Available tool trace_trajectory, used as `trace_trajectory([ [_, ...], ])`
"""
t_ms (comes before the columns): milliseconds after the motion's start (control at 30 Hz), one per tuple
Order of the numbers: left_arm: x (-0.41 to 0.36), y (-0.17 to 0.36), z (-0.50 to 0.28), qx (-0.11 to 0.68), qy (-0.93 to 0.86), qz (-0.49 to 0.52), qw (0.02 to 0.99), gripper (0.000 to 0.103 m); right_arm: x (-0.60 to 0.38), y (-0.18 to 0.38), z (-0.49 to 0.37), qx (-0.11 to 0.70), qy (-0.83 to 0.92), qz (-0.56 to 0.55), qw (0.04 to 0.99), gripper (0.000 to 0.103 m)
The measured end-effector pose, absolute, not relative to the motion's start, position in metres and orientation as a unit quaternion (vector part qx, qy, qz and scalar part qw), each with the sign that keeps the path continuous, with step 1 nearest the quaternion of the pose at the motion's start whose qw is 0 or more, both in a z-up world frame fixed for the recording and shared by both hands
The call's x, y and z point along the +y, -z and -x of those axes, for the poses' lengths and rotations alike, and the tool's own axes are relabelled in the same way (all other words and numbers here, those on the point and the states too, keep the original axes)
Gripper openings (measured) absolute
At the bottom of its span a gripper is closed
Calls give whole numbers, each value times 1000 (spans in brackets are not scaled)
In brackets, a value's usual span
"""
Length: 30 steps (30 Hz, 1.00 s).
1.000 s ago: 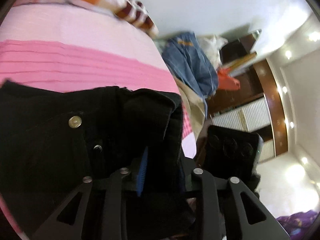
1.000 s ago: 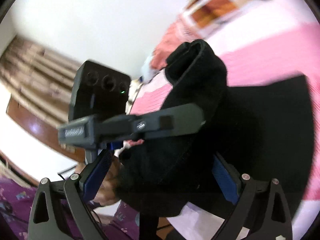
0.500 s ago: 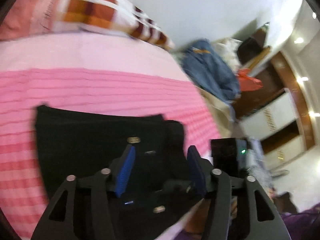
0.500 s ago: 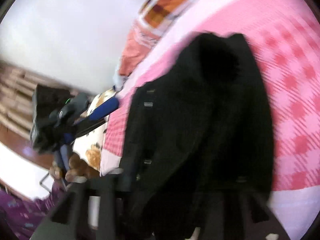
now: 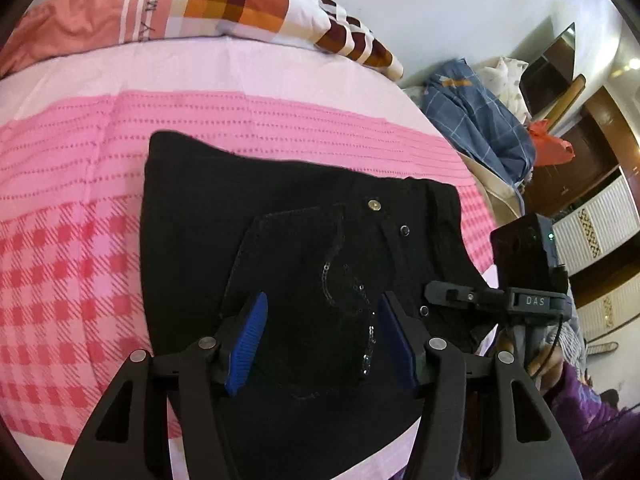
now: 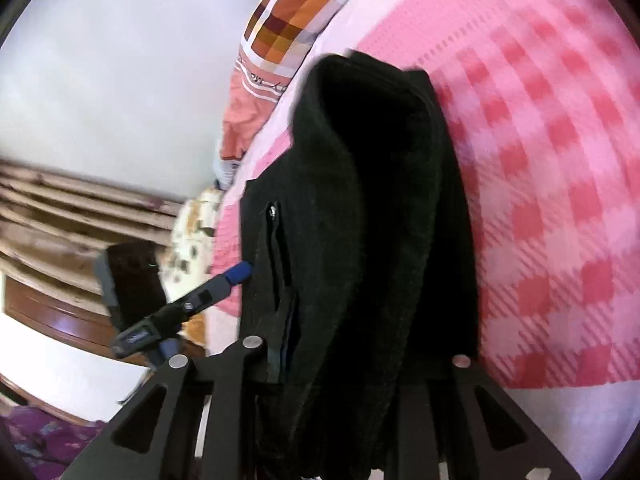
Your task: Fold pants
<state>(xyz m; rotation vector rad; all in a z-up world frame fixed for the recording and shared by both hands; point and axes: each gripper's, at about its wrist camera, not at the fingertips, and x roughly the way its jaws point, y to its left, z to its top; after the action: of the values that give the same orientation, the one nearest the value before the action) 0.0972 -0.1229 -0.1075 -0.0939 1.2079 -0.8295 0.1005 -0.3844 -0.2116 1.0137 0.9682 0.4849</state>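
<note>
Black pants (image 5: 304,240) lie folded on the pink checked bedspread (image 5: 68,264), filling the centre and lower middle of the left wrist view; waistband with a metal button (image 5: 374,205) sits toward the upper right of the garment, a sequin-trimmed pocket (image 5: 352,308) in the middle. Left gripper (image 5: 320,332) hovers over that pocket, jaws parted, blue pads (image 5: 248,336) either side of the pocket area with a clear gap; nothing is pinched, fabric only lies below and between them. In the right wrist view the pants (image 6: 380,220) run as a thick bunched fold from upper centre down to the bottom edge, straight into the right gripper (image 6: 340,364); its jaws, having just closed, are clamped on that fold, the pads buried in black cloth with only a sliver of blue showing. The left gripper shows at the left of that view, beside the pants' edge, blue pad tip (image 6: 240,272) just at the cloth; touching or not, cannot tell. Orange-brown checked pillow (image 5: 240,4) at top of the left view, blue clothes pile (image 5: 476,120) at upper right, wooden cabinets (image 5: 592,184) far right. Purple sleeve (image 5: 588,408) lower right.
</note>
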Motion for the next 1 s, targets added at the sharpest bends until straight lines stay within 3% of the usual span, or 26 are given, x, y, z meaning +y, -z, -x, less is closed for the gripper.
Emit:
trace_trajectory([
  [100, -127, 104, -92, 534, 375, 16, 757, 58, -387, 208, -99, 441, -228, -470, 730, 36],
  [167, -131, 102, -89, 528, 372, -2, 764, 58, -390, 203, -94, 441, -230, -464, 733, 64],
  [267, -135, 99, -87, 515, 363, -26, 776, 58, -398, 194, -82, 444, -222, -443, 746, 67],
  [333, -135, 95, -86, 499, 358, -31, 789, 58, -404, 193, -72, 447, -214, -436, 751, 66],
  [400, -134, 96, -86, 492, 349, -39, 797, 59, -403, 193, -69, 446, -212, -432, 755, 50],
  [433, -134, 98, -87, 494, 345, -41, 797, 59, -403, 195, -67, 448, -210, -431, 755, 31],
  [467, -134, 99, -87, 496, 343, -40, 797, 59, -403, 199, -66, 454, -201, -431, 753, 29],
  [733, -122, 110, -92, 498, 328, -43, 802, 59, -397, 183, -64, 429, -209, -428, 768, 26],
  [1000, -126, 116, -88, 493, 321, -58, 807, 61, -404, 204, -66, 445, -200, -441, 754, 23],
])
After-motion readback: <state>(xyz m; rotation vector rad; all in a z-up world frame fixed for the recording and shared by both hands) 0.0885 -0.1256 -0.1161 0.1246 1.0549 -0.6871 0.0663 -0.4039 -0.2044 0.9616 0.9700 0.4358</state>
